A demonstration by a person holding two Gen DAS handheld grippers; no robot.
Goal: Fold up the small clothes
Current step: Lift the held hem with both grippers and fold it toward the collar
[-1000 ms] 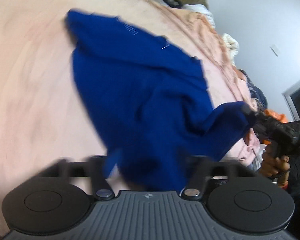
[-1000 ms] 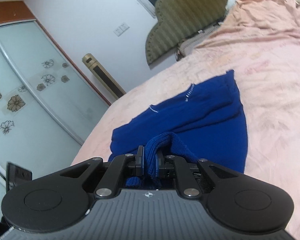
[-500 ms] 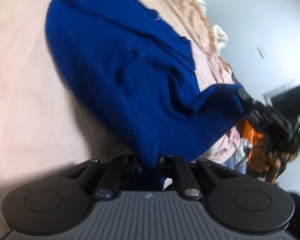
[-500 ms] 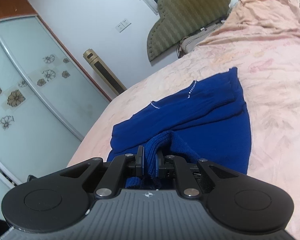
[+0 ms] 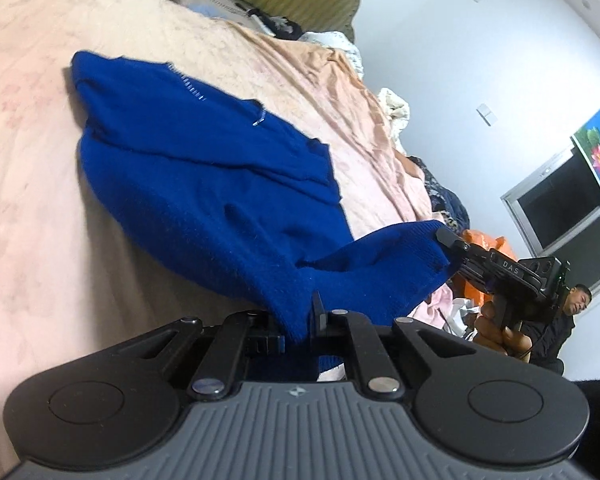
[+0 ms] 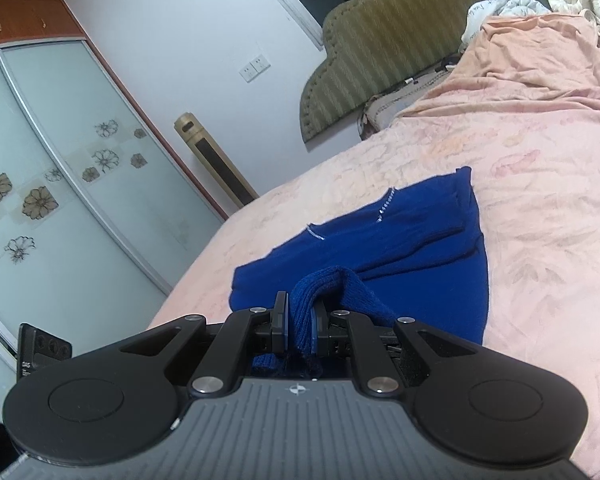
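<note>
A blue knitted garment (image 5: 204, 184) lies partly on a pink bedsheet (image 5: 28, 184), its near hem lifted. My left gripper (image 5: 298, 322) is shut on one corner of the hem. My right gripper (image 6: 300, 320) is shut on the other corner, bunched between its fingers. In the left wrist view the right gripper (image 5: 448, 242) holds the stretched hem at the right, off the bed's edge. The garment (image 6: 400, 240) spreads away from me in the right wrist view.
A green padded headboard (image 6: 400, 40) and crumpled bedding (image 6: 540, 0) lie at the bed's far end. A glass-door wardrobe (image 6: 40, 200) and a gold tower unit (image 6: 212, 160) stand left of the bed. A person (image 5: 560, 320) sits by clothes piles (image 5: 480, 248).
The left gripper closed on the garment's hem corner and drew back from the bed. The right gripper kept its hold and the hem now stretches between the two.
</note>
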